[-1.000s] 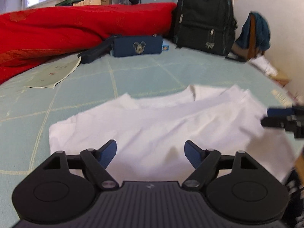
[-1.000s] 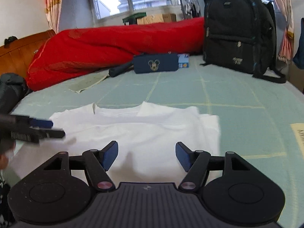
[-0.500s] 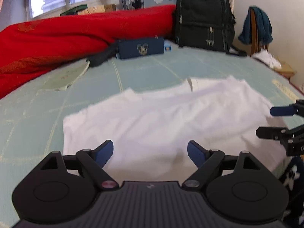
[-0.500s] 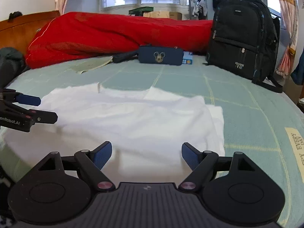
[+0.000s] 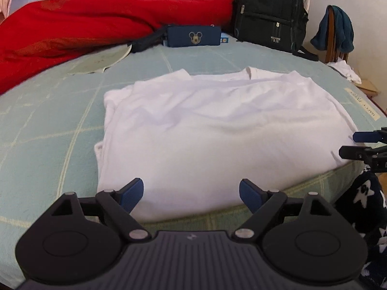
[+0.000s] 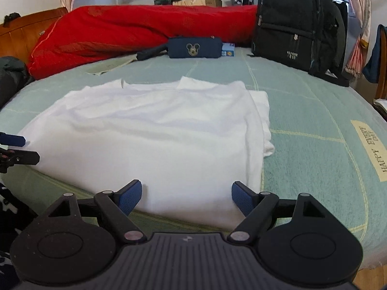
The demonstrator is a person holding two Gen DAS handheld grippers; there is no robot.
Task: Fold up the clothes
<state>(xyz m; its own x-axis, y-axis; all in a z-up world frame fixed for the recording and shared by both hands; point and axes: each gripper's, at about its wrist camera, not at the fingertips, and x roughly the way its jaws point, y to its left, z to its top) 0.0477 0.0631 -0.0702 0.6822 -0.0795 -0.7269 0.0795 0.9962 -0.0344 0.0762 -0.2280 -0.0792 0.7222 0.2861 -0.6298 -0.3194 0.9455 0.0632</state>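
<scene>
A white T-shirt (image 5: pixel 217 130) (image 6: pixel 154 135) lies partly folded on the pale green bed, collar away from me, its sides turned in. My left gripper (image 5: pixel 191 194) hovers open over the shirt's near hem, toward its left corner, nothing between its blue pads. My right gripper (image 6: pixel 186 194) is open too, above the near hem by the shirt's right corner, and holds nothing. Each gripper's fingertips show at the edge of the other's view: the right one (image 5: pixel 362 145), the left one (image 6: pixel 14 149).
A red quilt (image 5: pixel 84 26) runs along the far side of the bed (image 6: pixel 314 125). A blue pencil case (image 5: pixel 193 36) and a black backpack (image 5: pixel 271 14) stand beyond the shirt. Paper (image 5: pixel 101 62) lies at far left. Dark star-patterned cloth (image 5: pixel 362 217) hangs at the bed's near edge.
Both grippers have drawn back toward the near edge of the bed and opened a little wider. The shirt now lies farther ahead and fully in view.
</scene>
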